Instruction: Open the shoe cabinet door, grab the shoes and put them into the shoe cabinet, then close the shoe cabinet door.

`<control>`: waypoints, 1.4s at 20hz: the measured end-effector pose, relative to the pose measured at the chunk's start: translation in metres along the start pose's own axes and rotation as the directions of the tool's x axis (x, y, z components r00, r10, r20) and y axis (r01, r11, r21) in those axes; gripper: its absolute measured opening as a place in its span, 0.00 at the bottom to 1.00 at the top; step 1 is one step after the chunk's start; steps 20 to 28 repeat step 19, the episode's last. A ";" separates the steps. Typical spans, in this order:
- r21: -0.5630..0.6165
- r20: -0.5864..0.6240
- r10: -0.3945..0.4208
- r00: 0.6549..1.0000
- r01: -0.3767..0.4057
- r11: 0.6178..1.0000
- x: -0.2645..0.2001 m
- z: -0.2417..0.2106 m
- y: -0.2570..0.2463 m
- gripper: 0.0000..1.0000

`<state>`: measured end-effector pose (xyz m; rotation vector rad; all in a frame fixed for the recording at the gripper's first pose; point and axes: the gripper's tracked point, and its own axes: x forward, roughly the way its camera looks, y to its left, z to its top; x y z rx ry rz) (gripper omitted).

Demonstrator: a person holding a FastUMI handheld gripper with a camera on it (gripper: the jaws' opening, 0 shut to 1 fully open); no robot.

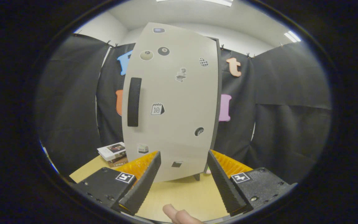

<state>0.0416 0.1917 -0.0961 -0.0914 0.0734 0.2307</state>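
The shoe cabinet (179, 124) stands upright on the wooden table just ahead of my fingers. Its pale grey door carries several small stickers and a black vertical handle (134, 102) near its left edge. The door looks shut against the dark cabinet body, whose edge shows along the right side. My gripper (182, 183) is open, fingers spread wide with nothing between them, pointing at the door's lower part. The handle sits higher and to the left of the left finger (143, 186). A person's fingertip (179, 215) shows below, between the fingers.
A small stack of books (113, 153) lies on the table (182, 196) to the left of the cabinet, beyond the left finger. Black cloth walls close in the booth behind and on both sides.
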 end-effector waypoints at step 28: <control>-0.001 0.087 -0.014 0.996 0.014 1.000 -0.066 0.008 -0.041 0.98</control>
